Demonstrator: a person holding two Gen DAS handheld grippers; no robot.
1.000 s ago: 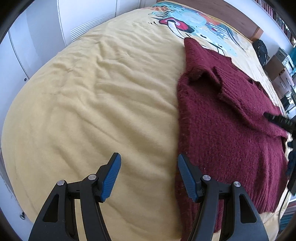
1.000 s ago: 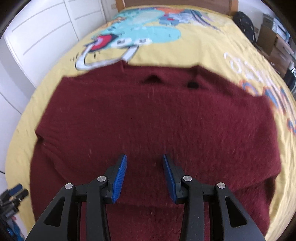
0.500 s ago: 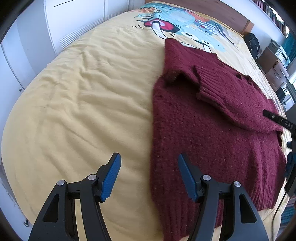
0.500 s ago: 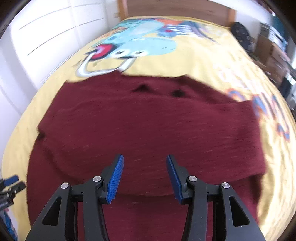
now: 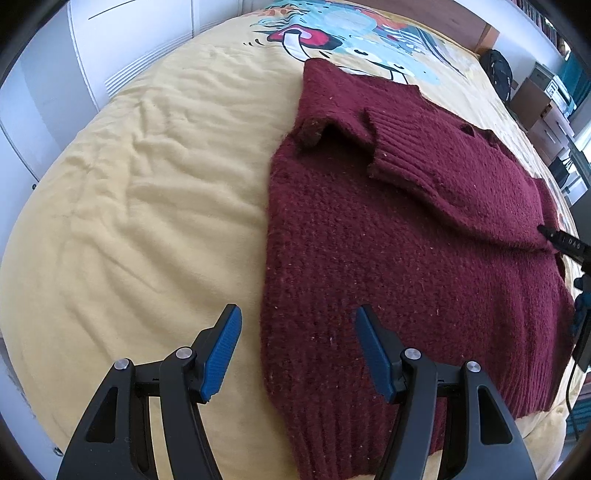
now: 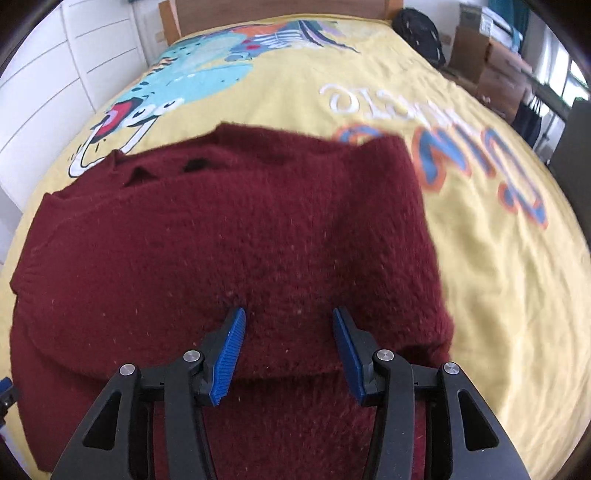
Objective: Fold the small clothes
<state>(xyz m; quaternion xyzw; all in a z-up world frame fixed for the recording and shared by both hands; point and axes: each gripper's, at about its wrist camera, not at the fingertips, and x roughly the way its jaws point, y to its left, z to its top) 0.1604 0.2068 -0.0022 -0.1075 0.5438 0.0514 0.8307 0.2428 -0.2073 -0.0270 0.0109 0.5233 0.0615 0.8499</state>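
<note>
A dark red knit sweater [image 5: 406, 240] lies flat on the yellow printed bedspread [image 5: 129, 184], with a ribbed sleeve folded across its chest. My left gripper [image 5: 297, 350] hangs open above the sweater's left side edge near the hem, one finger over the blanket and one over the knit. In the right wrist view the sweater [image 6: 240, 240] fills the lower left. My right gripper [image 6: 288, 350] is open above the folded sleeve layer, close to the garment's right side, with nothing pinched. The black tip of the right gripper [image 5: 561, 243] shows at the left view's right edge.
White wardrobe doors [image 5: 44, 92] run along the bed's left side. A wooden headboard [image 6: 277, 9] stands at the far end. A black backpack [image 6: 417, 33] and cardboard boxes [image 6: 480, 55] sit beyond the bed's right side. The bedspread [image 6: 498, 277] shows yellow to the right of the sweater.
The left gripper has slid right until it straddles the sweater's left edge. The right gripper has moved right across the sweater and its jaws have widened a little.
</note>
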